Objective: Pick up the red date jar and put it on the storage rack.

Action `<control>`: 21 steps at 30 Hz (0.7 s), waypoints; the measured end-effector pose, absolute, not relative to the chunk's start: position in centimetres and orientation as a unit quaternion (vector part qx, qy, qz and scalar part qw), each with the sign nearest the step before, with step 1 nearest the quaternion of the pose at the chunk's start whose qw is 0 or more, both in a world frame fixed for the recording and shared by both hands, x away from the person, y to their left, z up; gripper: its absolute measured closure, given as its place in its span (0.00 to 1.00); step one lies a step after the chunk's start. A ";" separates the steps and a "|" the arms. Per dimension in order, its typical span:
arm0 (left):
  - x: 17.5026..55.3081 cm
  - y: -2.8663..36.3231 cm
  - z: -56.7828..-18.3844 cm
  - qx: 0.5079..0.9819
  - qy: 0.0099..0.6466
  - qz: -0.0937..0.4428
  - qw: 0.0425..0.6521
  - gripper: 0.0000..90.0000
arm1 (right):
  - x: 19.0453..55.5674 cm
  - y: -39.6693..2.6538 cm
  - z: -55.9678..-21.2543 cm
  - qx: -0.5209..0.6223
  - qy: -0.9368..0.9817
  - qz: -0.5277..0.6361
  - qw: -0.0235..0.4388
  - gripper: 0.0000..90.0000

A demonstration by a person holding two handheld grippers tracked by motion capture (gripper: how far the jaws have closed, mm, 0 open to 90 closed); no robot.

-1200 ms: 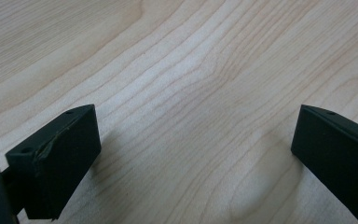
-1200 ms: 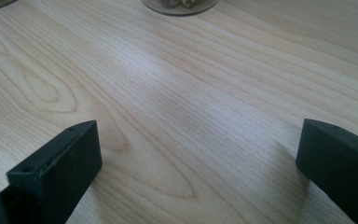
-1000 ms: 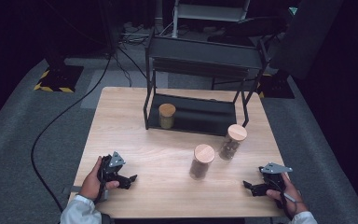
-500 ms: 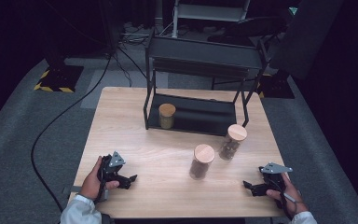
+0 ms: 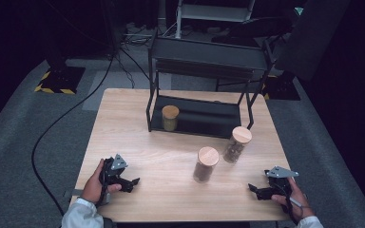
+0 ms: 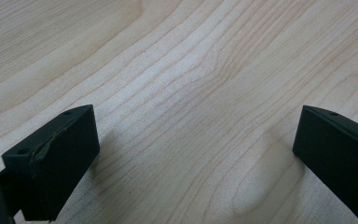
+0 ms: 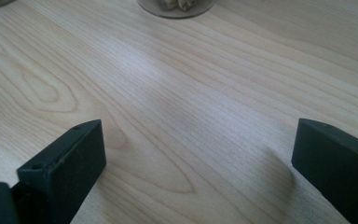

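**A:** Where do the two tools sit, and why there?

**B:** Both rest low at the near edge of the wooden counter [image 5: 138, 118], one in each hand. The left tool [image 5: 132, 182] is at the near left, the right tool [image 5: 253, 189] at the near right. Each has its jaws spread wide with bare wood between them, nothing held. The right tool's jaws have just been closing a little, with nothing in the gap. It reads as a ready stance, well apart from the jars.

**A:** Which jar is closest?

**B:** The front jar [image 5: 206, 165], a clear glass cylinder standing upright near the counter's middle, with a round pale wooden lid and dark brown contents. It stands between the two tools, nearer the right one.

**A:** Any others?

**B:** A second jar [image 5: 237, 144] of the same kind stands just beside it, farther back and to the right, holding lumpy brown pieces. A shorter jar [image 5: 170, 118] sits on the lower shelf of a black metal rack [image 5: 204, 54] at the back, which suggests the loose jars belong there.
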State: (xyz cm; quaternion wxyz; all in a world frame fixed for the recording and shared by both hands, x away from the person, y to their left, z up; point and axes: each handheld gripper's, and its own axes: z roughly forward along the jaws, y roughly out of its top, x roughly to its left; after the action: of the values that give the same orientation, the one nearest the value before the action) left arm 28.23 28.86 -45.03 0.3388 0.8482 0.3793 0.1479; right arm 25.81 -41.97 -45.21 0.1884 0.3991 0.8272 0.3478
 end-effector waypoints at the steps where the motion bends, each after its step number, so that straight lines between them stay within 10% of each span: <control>1: 28.2 28.9 -45.0 0.848 0.379 0.148 0.339 0.00 | 25.8 -42.0 -45.2 0.399 0.827 0.348 0.188 0.03; 21: 28.2 28.9 -45.0 0.848 0.379 0.148 0.339 0.00 | 24.5 -41.1 -44.2 0.371 0.828 0.369 0.203 0.03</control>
State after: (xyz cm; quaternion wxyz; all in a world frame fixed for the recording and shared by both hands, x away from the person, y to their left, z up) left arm 28.24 28.86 -45.03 0.3388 0.8483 0.3792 0.1479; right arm 24.52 -41.12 -44.17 0.2032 0.3706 0.8280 0.3685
